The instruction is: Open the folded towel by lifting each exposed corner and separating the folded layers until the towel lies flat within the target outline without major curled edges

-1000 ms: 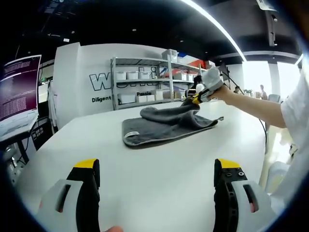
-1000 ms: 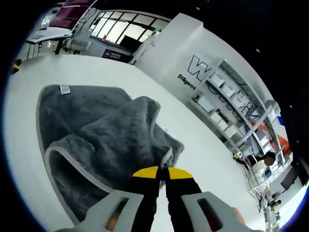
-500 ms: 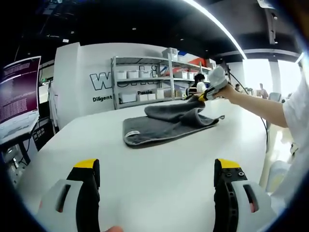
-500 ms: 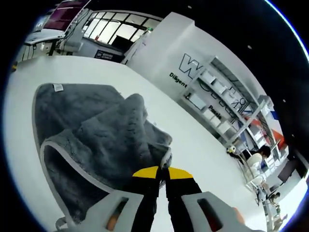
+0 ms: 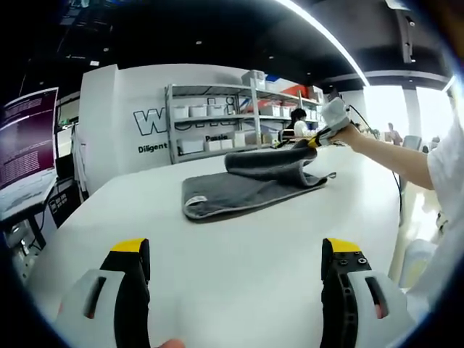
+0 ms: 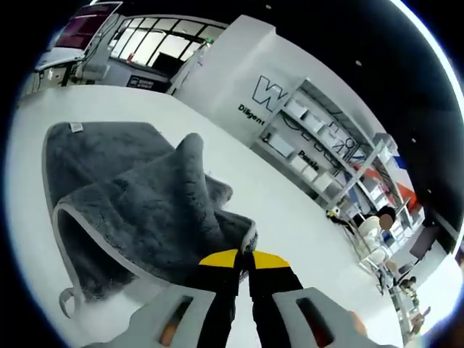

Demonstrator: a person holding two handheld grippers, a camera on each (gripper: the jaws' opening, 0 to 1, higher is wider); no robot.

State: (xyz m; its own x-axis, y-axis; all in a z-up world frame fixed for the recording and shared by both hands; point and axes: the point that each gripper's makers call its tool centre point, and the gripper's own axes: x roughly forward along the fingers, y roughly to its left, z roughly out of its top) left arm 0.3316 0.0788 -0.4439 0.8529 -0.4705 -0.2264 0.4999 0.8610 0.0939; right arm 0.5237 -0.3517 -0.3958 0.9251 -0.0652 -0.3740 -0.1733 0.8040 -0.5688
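White table [image 5: 239,246], shelving [image 5: 217,119] behind: right claw [image 6: 243,255] pinches seemingly lifted towel [image 6: 138,196] corner, left claw [image 5: 235,250] spread.

A dark grey towel [image 6: 138,196] with a pale grey edge lies on a white table [image 5: 239,254]. Both grippers have black jaws with yellow tips.

One towel [image 5: 246,185], two grippers, one table [image 5: 239,254].

Bright even indoor light, ceiling strip [image 5: 326,40] glaring, window [image 5: 382,112] blown out, strong fisheye edge bending, soft shadows.
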